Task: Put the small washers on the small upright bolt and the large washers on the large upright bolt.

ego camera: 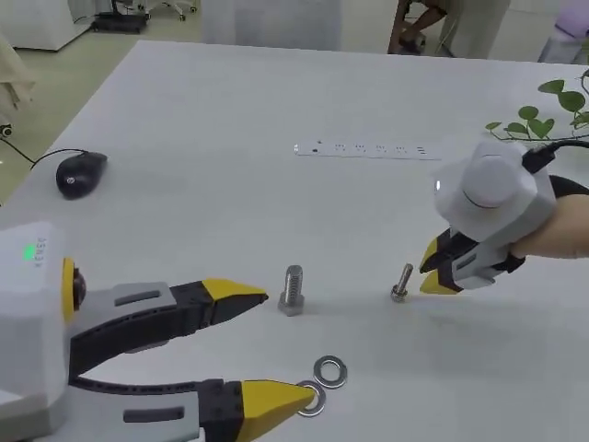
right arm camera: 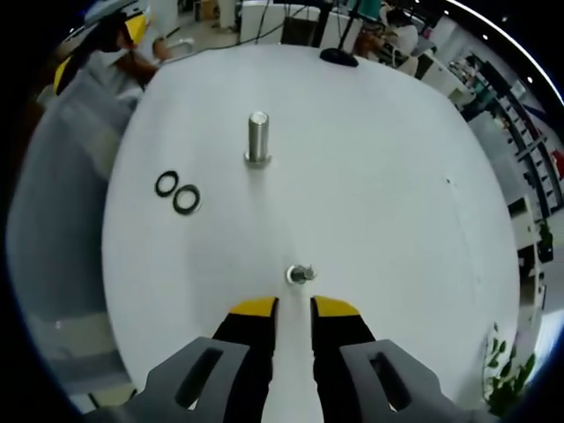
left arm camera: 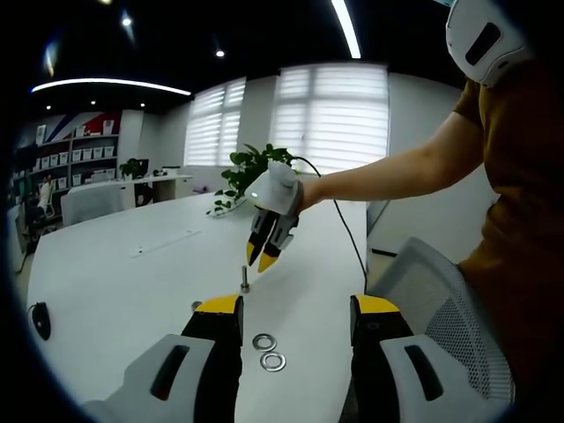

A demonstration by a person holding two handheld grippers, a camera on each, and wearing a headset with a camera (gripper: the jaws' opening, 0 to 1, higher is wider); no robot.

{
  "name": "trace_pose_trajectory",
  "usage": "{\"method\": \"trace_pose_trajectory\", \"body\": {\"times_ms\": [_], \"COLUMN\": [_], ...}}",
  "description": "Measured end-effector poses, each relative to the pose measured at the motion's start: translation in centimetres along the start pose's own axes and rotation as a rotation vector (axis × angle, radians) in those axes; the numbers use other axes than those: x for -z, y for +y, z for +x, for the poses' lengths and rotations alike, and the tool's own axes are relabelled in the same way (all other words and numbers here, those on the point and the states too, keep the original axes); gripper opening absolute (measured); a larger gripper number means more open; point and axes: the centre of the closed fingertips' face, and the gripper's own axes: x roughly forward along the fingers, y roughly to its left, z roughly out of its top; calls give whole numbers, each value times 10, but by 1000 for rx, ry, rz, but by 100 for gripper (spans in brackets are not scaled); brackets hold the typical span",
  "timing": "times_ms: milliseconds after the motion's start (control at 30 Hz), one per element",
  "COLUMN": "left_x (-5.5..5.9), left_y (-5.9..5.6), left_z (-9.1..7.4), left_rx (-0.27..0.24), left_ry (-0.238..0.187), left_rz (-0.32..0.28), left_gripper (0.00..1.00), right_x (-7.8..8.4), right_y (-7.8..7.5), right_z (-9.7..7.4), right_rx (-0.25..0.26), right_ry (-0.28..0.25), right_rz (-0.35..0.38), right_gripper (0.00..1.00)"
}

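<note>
My left gripper is open at the near left, its jaws wide apart, with two large washers flat on the white table just beyond its lower tip; they lie between its jaws as washers. The large bolt stands upright near its upper tip. To the right, the small bolt stands with a ring at its base. My right gripper hovers just right of it, jaws a narrow gap apart and holding nothing. The small bolt sits right ahead of my right gripper, with the large bolt and washers farther off.
A black mouse lies at the table's left edge. A white power strip lies across the far middle. A leafy plant stands at the right edge. Chairs and people's legs show beyond the far edge.
</note>
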Motion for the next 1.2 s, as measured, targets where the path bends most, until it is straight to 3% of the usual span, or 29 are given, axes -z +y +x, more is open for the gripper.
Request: {"method": "trace_pose_trajectory", "body": {"times_ms": [200,500,900,1200], "left_x": [-2,-1,-4,-5], "left_y": [-7,-15,-22,-18], "left_z": [0,-4,-9,-15], "left_rx": [-3,-10,-24,-52], "left_ry": [-9,-16,-29,-41], "left_rz": [7,14,27,26], "left_gripper": [48,48,48,48], "right_x": [-1,-1,-31,-63], "right_y": [10,41,102,114], "right_z": [-10,-10,17,38], "right_rx": [19,8,-115,-171], "right_ry": [-13,-9,-23,-83], "right_rz": [0,-20,-164,-200], "right_gripper": [15,16,16,17]}}
